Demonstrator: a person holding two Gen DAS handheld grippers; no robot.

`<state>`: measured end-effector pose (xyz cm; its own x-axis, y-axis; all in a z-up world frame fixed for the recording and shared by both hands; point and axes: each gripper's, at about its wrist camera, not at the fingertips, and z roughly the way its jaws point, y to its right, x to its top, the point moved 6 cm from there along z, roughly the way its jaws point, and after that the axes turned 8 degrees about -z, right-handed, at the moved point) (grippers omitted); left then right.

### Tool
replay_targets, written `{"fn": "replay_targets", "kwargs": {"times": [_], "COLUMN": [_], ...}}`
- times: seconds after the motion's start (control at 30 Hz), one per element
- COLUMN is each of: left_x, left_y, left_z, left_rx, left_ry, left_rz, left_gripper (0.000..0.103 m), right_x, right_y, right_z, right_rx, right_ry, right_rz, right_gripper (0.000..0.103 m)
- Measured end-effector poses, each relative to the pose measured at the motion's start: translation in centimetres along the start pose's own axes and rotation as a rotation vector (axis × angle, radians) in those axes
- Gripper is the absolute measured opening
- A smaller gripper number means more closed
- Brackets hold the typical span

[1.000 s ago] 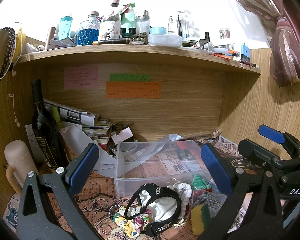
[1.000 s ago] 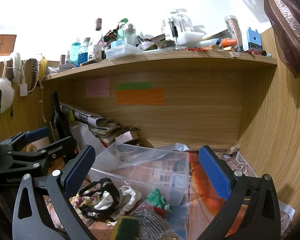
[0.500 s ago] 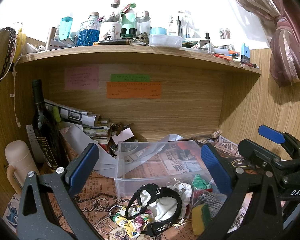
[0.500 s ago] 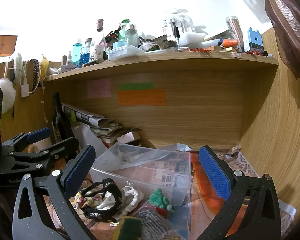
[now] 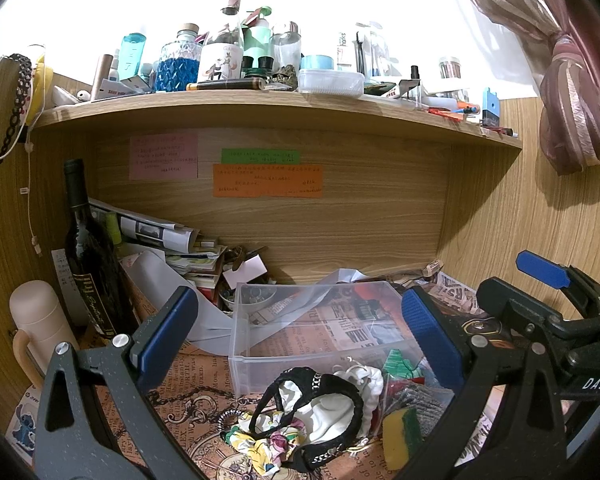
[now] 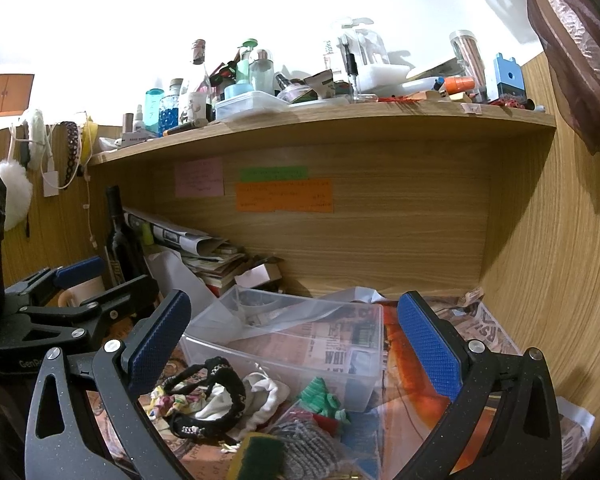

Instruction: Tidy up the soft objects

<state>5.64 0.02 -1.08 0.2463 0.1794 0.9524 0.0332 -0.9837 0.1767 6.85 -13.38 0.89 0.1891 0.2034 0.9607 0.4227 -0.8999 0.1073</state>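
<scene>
A heap of soft things lies on the desk in front of a clear plastic bin (image 5: 312, 332): a black beaded headband (image 5: 320, 412), a white cloth (image 5: 332, 408), a floral scrunchie (image 5: 268, 444), a green knitted piece (image 5: 400, 364), a grey scouring pad (image 5: 416, 398) and a yellow-green sponge (image 5: 400, 430). My left gripper (image 5: 300, 340) is open and empty above the heap. My right gripper (image 6: 294, 344) is open and empty, above the bin (image 6: 300, 336) and the heap (image 6: 220, 396). The bin holds no soft things.
A dark wine bottle (image 5: 88, 256) and a cream flask (image 5: 40, 328) stand at the left. Stacked papers and books (image 5: 180, 252) lie behind the bin. A crowded shelf (image 5: 260, 100) runs overhead. Wooden walls close in at the back and right. A curtain (image 5: 560, 100) hangs at the right.
The right gripper has risen slightly and drifted, so the scene sits a little lower in its view. The left gripper has barely moved. Both stay open.
</scene>
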Motion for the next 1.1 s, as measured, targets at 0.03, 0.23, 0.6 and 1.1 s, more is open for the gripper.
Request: {"fn": "replay_targets", "kwargs": {"times": [0.03, 0.23, 0.6, 1.1], "left_x": [0.0, 0.0, -1.8, -7.7], "left_y": [0.0, 0.0, -1.2, -3.1], "left_z": [0.0, 0.0, 1.4, 4.2], "left_rx": [0.000, 0.001, 0.007, 0.020], "left_ry": [-0.001, -0.005, -0.069, -0.282], "left_rz": [0.000, 0.000, -0.012, -0.012], "left_gripper": [0.103, 0.103, 0.102, 0.084], "right_x": [0.0, -0.1, -2.1, -7.9], "right_y": [-0.1, 0.1, 0.2, 0.3], "right_z": [0.0, 0.1, 1.3, 3.4], "right_rx": [0.001, 0.010, 0.038, 0.108], "right_ry": [0.000, -0.005, -0.070, -0.282], "right_rz": [0.002, 0.006, 0.002, 0.027], "right_gripper": [0.103, 0.103, 0.103, 0.077]}}
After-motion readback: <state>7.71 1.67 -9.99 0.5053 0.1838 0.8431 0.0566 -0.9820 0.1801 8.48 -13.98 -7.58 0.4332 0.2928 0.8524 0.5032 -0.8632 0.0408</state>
